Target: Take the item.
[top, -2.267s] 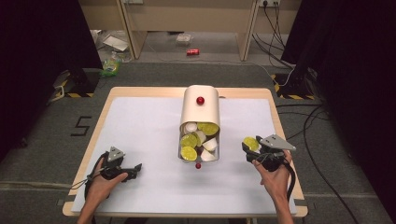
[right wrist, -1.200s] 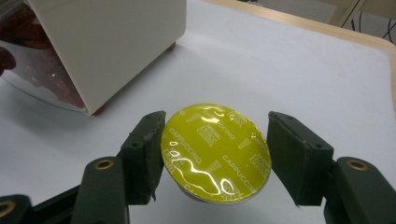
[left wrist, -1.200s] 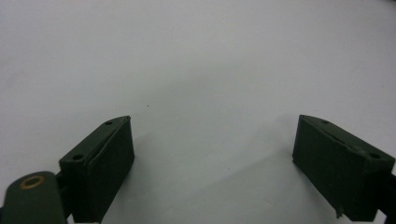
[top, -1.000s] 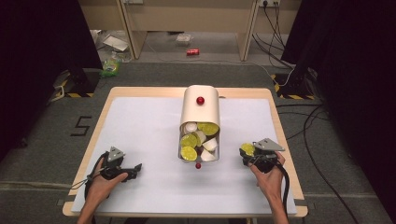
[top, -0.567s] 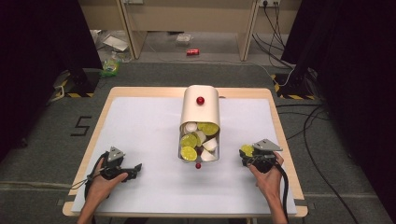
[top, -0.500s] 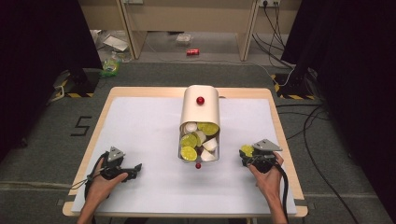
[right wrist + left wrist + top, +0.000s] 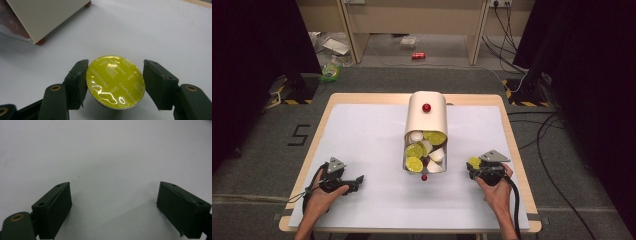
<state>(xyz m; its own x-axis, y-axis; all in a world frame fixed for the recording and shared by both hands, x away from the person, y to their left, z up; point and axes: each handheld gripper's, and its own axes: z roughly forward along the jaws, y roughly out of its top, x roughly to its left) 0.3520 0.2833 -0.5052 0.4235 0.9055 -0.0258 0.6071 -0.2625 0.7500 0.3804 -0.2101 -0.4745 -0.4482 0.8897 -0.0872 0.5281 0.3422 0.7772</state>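
Right now the right gripper (image 7: 115, 82) has a yellow coffee capsule (image 7: 115, 81) between its two fingers, which are clamped on it from either side. The left finger (image 7: 77, 82) presses flat against the capsule's rim, and the right finger (image 7: 157, 83) meets the rim on the opposite edge. The foil lid, printed with the word CAPPUCCINO, faces up and toward the camera, tilted a little. From the high view the same capsule (image 7: 474, 162) sits at the front of the right gripper (image 7: 476, 169), over the white table mat (image 7: 362, 130) near its right edge, and just to the right of the cream container (image 7: 427, 112).

That container lies on its side in the middle of the mat with its open mouth toward the person, and more yellow and white capsules (image 7: 424, 152) spill from it. A small red ball (image 7: 424, 177) rests on the mat just in front of the opening.

The left gripper (image 7: 113, 202) rests low over bare mat at the near left, its fingers wide apart with nothing between them.
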